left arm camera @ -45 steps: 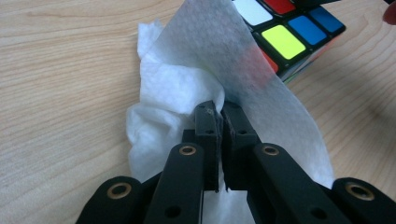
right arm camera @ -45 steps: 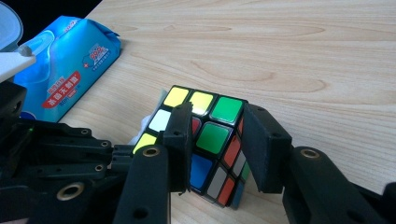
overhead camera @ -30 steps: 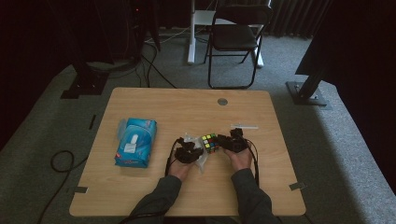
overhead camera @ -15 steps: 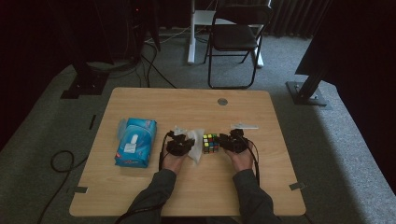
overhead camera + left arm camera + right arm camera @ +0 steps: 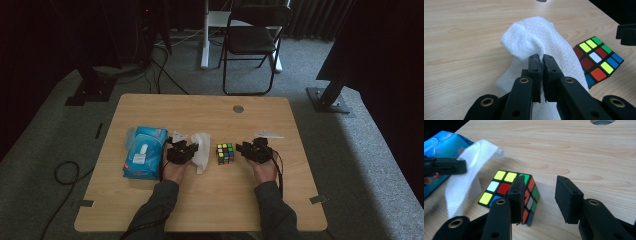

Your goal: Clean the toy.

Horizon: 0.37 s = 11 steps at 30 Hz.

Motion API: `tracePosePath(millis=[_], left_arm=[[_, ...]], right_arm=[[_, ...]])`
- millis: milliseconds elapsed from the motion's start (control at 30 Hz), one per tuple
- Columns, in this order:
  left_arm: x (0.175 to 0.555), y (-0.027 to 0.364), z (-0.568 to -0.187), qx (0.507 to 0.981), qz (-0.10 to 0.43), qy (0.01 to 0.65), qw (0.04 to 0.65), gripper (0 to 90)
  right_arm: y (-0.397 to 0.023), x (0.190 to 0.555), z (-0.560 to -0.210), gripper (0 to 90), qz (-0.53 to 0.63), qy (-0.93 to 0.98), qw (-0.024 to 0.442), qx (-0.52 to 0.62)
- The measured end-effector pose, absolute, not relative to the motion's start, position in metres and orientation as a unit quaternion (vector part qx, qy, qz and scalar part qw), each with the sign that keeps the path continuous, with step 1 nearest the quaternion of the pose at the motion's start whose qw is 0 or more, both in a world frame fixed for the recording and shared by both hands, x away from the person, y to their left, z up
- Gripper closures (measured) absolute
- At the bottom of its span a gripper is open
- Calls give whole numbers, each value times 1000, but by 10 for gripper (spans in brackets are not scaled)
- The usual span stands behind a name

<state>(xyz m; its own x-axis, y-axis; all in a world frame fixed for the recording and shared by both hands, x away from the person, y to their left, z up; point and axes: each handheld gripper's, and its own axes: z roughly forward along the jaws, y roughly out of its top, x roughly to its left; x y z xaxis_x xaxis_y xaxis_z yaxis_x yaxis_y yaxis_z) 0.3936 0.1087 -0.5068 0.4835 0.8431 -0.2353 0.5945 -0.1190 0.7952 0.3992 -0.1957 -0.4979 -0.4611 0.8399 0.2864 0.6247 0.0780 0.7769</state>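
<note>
A scrambled colour cube [image 5: 225, 153] [image 5: 599, 60] [image 5: 506, 187] sits on the wooden table [image 5: 200, 112], between my two grippers. My left gripper [image 5: 187, 148] [image 5: 541, 58] is shut on a white wipe [image 5: 201, 149] [image 5: 536, 32] [image 5: 471, 170], which hangs from the jaws to the cube's left. My right gripper [image 5: 245, 149] [image 5: 540, 187] stands just right of the cube. Its jaws have just been opening; the cube lies off its left jaw and the gap between the pads holds nothing.
A blue pack of wipes [image 5: 144, 152] [image 5: 441, 142] lies left of my left hand. A small white scrap [image 5: 268, 134] lies beyond my right gripper. A round grommet hole [image 5: 238, 108] [image 5: 602, 122] is near the far edge. A folding chair [image 5: 252, 40] stands behind the table.
My left gripper has carried the wipe left and up, away from the cube. The right gripper's jaws have spread and it has drawn off to the right, so the cube stands free.
</note>
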Motion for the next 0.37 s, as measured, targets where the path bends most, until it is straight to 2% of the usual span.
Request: tracePosePath(millis=[367], left_arm=[[392, 119, -499, 730, 146, 491, 452, 860]], right_arm=[[-206, 401, -500, 585, 445, 725, 124, 511]])
